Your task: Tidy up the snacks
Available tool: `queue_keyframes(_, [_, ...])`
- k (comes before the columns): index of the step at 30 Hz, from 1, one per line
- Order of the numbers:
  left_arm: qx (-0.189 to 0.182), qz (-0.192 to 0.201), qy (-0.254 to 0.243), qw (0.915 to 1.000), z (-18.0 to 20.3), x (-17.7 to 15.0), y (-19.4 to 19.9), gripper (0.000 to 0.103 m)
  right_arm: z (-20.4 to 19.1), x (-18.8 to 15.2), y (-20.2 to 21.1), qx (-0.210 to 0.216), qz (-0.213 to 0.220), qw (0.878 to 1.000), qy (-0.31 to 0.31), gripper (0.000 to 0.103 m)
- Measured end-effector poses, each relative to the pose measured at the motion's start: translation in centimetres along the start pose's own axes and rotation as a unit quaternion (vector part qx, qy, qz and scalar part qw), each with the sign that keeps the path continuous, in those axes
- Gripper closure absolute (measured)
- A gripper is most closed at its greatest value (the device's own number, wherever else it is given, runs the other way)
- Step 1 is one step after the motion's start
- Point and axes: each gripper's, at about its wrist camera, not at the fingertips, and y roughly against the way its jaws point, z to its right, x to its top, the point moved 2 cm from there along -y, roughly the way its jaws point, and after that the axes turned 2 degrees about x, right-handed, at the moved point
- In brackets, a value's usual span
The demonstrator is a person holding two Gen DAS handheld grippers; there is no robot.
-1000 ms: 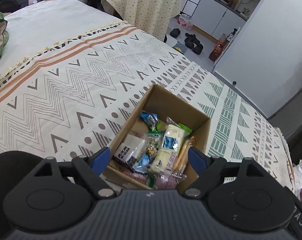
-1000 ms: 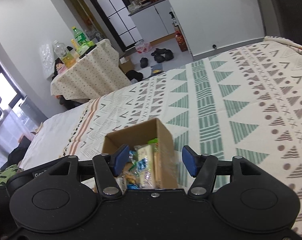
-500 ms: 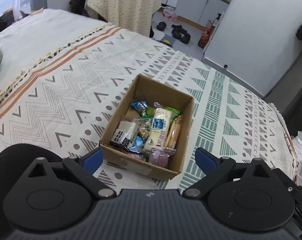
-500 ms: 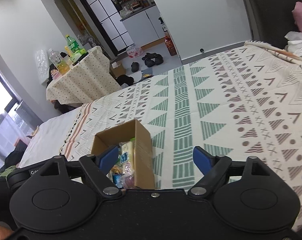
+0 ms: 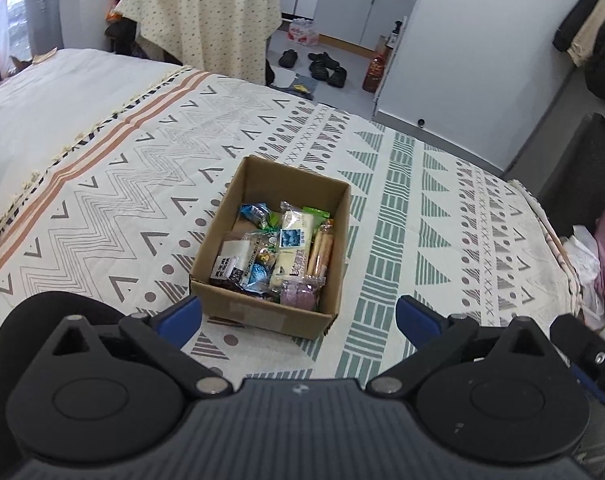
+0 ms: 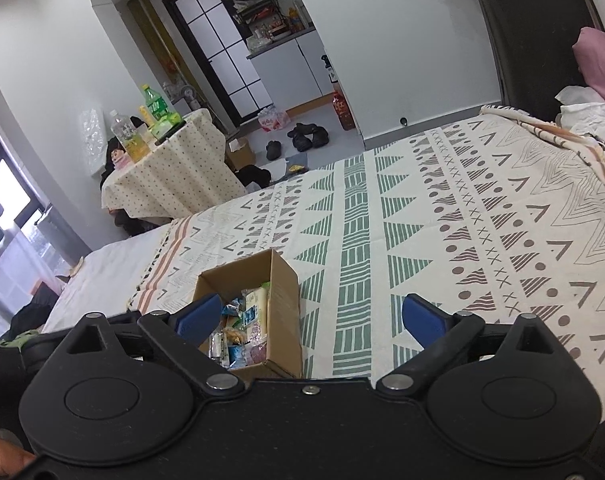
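Bedroom; a bed under a patterned blanket [image 5: 382, 184] filled most of the frame, with a draped table [image 5: 210, 20] at 11 o'clock and shoes on the floor at 12.

Left wrist view: the box [image 5: 276, 320] sat on the blanket just ahead of the left gripper [image 5: 298, 316], at 12 o'clock. Snacks [image 5: 278, 252] were packed inside: a pale long packet in the middle, a biscuit stick pack at its 3 o'clock, a dark-labelled packet at 9, a purple one against the near wall. Fingers were spread wide, nothing between them, and no snack lay loose on the blanket.

Right wrist view: the same box [image 6: 284, 300] lay at 11 o'clock of the right gripper [image 6: 310, 316], its left pad [image 6: 198, 314] overlapping the box opening in the picture. Jaws wide apart, empty.

Judgement: the packing looked done, or nearly so. If anything needs straightening, best come down from above onto one packet's long edges, close gently since the wrappers look crinkly and slippery, and steady the cardboard wall with the other tongs.
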Motion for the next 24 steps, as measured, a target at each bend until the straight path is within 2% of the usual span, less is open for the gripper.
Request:
queue_keyframes(6, [-0.012,0.003,-0.021,0.9997,-0.2,-0.7,1.4,0.0,0.2,0.1,2.1,-0.007,0.014,1.0,0.004,0.0])
queue_keyframes(24, [-0.048,0.037,-0.082,0.9948,-1.8,-2.5,6.2,0.0,-0.8,-1.3,7.0,-0.045,0.035,0.998,0.038,0.0])
